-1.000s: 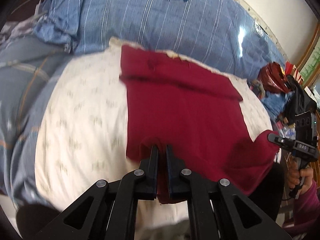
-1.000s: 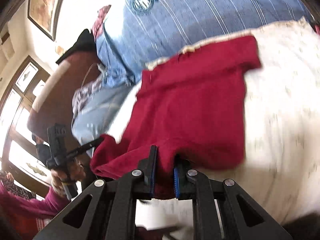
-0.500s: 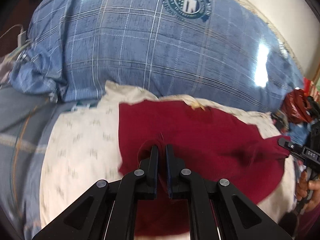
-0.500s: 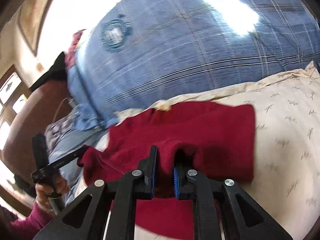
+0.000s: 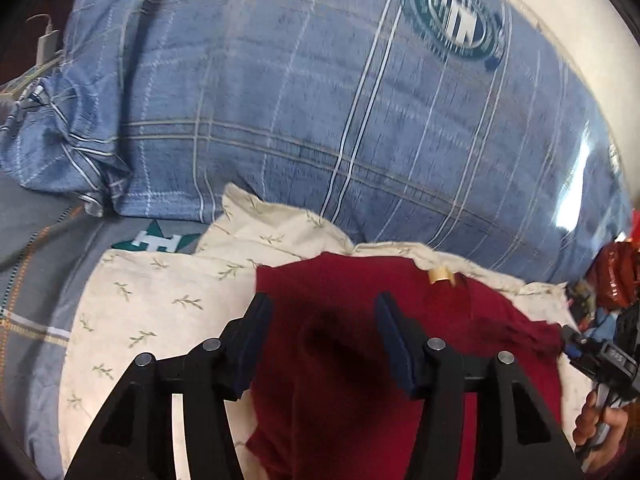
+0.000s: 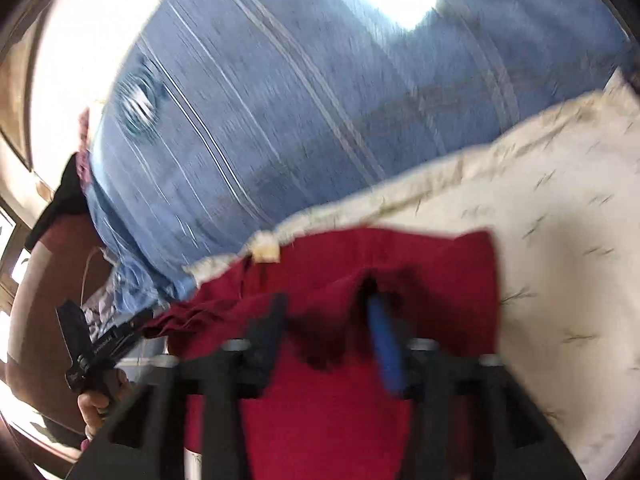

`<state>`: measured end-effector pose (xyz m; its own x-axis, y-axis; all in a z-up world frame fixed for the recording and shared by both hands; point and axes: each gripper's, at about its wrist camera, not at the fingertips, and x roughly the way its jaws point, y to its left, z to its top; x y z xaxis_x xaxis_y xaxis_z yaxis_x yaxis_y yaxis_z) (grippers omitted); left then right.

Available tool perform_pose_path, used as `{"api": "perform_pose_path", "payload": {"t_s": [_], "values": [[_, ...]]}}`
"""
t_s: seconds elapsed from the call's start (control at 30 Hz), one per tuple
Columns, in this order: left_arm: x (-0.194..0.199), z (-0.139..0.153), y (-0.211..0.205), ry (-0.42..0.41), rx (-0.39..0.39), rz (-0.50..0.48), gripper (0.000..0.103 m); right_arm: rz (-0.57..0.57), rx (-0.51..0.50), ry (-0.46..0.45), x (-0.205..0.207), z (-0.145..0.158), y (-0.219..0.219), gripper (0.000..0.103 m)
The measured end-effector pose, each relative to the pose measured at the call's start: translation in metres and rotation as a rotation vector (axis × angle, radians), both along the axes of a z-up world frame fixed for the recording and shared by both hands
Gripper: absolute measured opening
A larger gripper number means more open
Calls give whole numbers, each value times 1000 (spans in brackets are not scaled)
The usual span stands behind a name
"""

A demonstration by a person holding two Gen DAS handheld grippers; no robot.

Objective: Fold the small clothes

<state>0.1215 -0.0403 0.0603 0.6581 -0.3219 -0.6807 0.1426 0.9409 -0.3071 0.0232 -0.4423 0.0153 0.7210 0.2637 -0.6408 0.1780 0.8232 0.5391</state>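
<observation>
A dark red garment [image 5: 360,360] lies folded over on a cream leaf-print cloth [image 5: 160,320]. My left gripper [image 5: 322,312] is open, its jaws spread just above the garment's near fold. In the right wrist view the same garment [image 6: 340,400] fills the lower middle on the cream cloth [image 6: 560,280]. My right gripper [image 6: 328,312] is open too, with a ridge of red fabric lying loose between its fingers. The view is blurred. Each gripper shows at the edge of the other's view, the right one [image 5: 600,360] and the left one [image 6: 100,344].
A big blue plaid pillow with a round emblem [image 5: 360,100] lies right behind the cream cloth. A grey bedsheet [image 5: 36,280] is on the left. Red and dark clutter [image 5: 612,276] sits at the far right. A brown headboard or chair [image 6: 40,300] stands to the left.
Both grippers carried the garment's near edge forward over its far part, then opened and let the fabric go. The pillow now looks much closer.
</observation>
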Motion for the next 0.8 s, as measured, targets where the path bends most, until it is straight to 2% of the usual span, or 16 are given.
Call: {"api": "perform_pose_path", "payload": {"t_s": [0.03,0.1,0.17,0.2,0.27,0.33,0.4,0.43,0.5,0.57,0.67,0.8], "values": [[-6,0,5,1,12,2,54,-18,-26,-37,-11,10,0,63],[-17,-1,7,-2,37,3,54,5,-74,-49,-20,19,5,63],[-33,-6,7,-1,45,-10,54,60,-144,-12,-15,19,19,59],[-39,-10,6,12,53,-13,54,93,-216,12,-9,16,31,58],[-52,-21,5,42,63,-12,54,104,-294,38,2,9,43,49],[-65,-32,6,70,71,-10,54,89,-349,73,22,-3,48,44],[-72,-44,7,88,80,-4,54,24,-467,123,46,-19,43,44],[-74,-45,7,94,95,-2,54,-13,-491,162,55,-28,36,45],[-72,-48,4,88,127,-7,54,-49,-418,204,67,-43,17,44],[-71,-49,2,72,141,-11,56,-71,-365,188,63,-41,8,45],[-70,-52,3,55,133,-12,58,-85,-398,132,32,-18,5,51],[-76,-55,2,29,163,-28,58,-76,-372,125,-24,-2,-4,59]]}}
